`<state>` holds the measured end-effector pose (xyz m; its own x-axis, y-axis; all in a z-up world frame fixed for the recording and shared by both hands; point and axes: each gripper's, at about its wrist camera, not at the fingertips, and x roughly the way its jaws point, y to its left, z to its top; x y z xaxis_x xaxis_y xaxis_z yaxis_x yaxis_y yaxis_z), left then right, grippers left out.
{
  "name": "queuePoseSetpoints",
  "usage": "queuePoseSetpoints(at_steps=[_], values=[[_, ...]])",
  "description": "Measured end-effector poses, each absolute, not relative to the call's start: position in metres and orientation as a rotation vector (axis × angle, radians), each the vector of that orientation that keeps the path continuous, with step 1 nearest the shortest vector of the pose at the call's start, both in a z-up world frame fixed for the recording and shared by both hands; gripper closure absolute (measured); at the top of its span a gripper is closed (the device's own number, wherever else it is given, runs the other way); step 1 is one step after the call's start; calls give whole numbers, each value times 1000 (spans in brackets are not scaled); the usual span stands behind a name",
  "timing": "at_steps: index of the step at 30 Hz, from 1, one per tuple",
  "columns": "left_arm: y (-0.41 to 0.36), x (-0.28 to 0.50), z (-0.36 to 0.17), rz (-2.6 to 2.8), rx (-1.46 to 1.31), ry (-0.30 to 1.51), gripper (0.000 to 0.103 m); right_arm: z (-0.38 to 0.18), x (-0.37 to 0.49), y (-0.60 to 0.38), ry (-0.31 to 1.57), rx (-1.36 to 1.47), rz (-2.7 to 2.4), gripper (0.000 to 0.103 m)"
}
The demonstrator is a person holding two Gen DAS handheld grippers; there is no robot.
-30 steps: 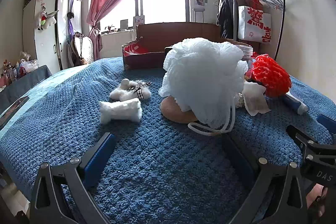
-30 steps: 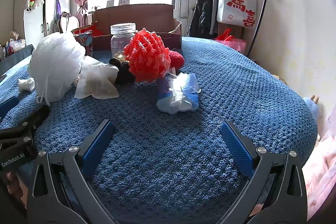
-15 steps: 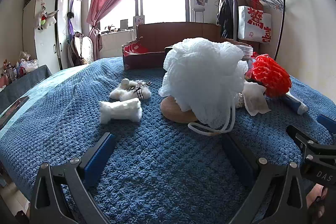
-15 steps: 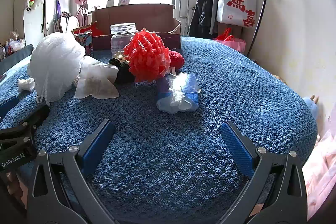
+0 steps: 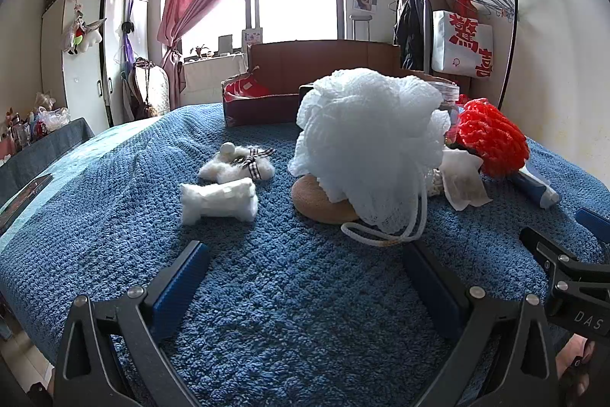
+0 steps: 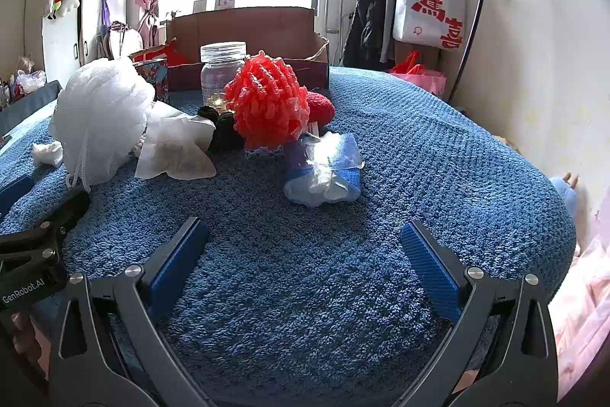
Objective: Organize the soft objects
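On the blue knitted blanket (image 5: 289, 296) the soft objects lie ahead of both tools. Left gripper (image 5: 305, 254): fingers spread wide apart, holding nothing, low over bare blanket. Right gripper (image 6: 305, 235): fingers likewise spread apart and empty. Directly ahead of the left gripper, the white mesh bath pouf (image 5: 366, 143) rests partly on a round brown pad (image 5: 320, 201); its cord loop (image 5: 385, 235) trails toward the gripper. Left of the pouf lie a white rolled cloth (image 5: 219, 201) and, just behind it, a small white plush toy with a checked bow (image 5: 238, 164). Right of the pouf, a white paper-like pouch (image 6: 175, 147) leans against it. Ahead of the right gripper, a red shaggy ball (image 6: 268, 102) stands behind a blue item in clear wrap (image 6: 324, 170), touching it. Dark knitted pieces (image 6: 225, 128) and a clear glass jar (image 6: 223, 75) sit behind, blocking access from the rear. An open cardboard box (image 6: 251, 33) stands at the far edge of the blanket.
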<state>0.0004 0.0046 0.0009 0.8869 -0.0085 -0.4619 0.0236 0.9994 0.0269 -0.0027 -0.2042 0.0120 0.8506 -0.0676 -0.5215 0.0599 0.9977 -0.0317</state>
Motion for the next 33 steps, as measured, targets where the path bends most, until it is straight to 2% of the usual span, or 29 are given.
queuePoseSetpoints(at_steps=[33], values=[[6, 2, 0, -19, 44, 469, 0, 14, -2, -210, 544, -1, -55, 0]])
